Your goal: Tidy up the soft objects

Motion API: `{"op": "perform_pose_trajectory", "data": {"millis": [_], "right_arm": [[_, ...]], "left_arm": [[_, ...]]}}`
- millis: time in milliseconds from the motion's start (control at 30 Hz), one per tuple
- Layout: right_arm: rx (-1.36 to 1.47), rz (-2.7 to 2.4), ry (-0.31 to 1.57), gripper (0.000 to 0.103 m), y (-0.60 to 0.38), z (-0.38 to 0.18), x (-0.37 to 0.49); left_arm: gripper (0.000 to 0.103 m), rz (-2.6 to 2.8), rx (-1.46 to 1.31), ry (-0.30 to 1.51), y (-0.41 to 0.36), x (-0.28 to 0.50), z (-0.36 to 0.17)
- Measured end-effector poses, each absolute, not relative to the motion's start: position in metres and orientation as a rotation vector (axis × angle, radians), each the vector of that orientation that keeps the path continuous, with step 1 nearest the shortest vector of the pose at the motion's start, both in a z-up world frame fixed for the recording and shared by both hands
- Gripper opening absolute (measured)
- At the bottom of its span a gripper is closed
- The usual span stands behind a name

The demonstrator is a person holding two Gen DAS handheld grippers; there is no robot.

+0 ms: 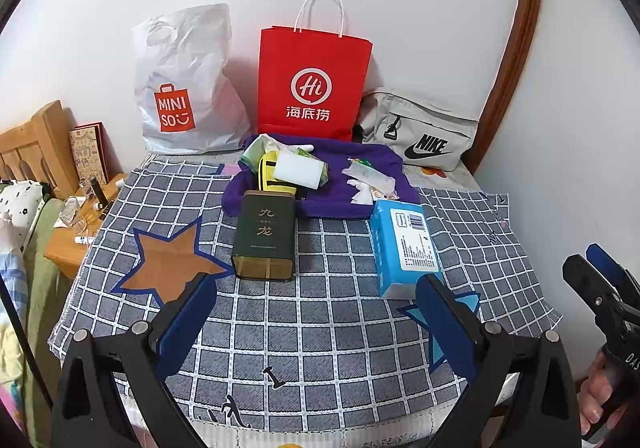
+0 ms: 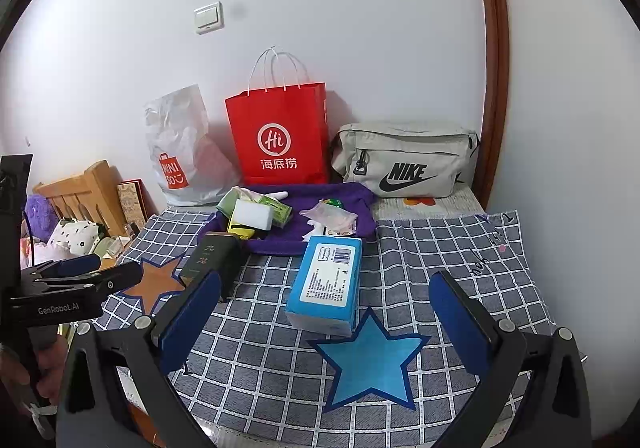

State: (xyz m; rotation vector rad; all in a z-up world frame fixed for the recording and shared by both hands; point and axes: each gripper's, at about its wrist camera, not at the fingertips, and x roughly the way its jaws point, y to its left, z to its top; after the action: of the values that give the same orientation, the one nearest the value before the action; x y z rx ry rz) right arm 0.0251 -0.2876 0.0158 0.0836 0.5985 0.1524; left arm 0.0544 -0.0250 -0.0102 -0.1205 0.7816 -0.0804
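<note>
A blue tissue pack (image 1: 404, 244) (image 2: 326, 284) lies on the checked cloth (image 1: 320, 328), with a dark green tin (image 1: 266, 236) (image 2: 214, 260) to its left. Behind them a purple cloth (image 1: 344, 176) (image 2: 304, 204) carries a white sponge (image 1: 300, 168) (image 2: 252, 214), a yellow item (image 1: 268, 168), a green pack (image 2: 278, 208) and crinkled plastic wrappers (image 1: 368, 176) (image 2: 332, 216). My left gripper (image 1: 316, 308) is open and empty, short of the tin and the pack. My right gripper (image 2: 326, 308) is open and empty just before the tissue pack.
Against the wall stand a white Miniso plastic bag (image 1: 184, 88), a red paper bag (image 1: 312, 88) and a grey Nike bag (image 1: 424, 132). A wooden nightstand (image 1: 68, 244) with small bottles sits left. A wooden frame (image 1: 516, 48) runs up the right.
</note>
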Motion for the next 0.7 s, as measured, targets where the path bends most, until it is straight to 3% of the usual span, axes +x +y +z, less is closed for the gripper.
{"op": "perform_pose_trajectory", "data": {"millis": [700], "right_arm": [[0.083,0.159,0.589,0.102,-0.2863,0.0207,0.0228]], "left_arm": [[0.101,-0.08,-0.119,0.781,-0.0236,0.0528,-0.0095]]}}
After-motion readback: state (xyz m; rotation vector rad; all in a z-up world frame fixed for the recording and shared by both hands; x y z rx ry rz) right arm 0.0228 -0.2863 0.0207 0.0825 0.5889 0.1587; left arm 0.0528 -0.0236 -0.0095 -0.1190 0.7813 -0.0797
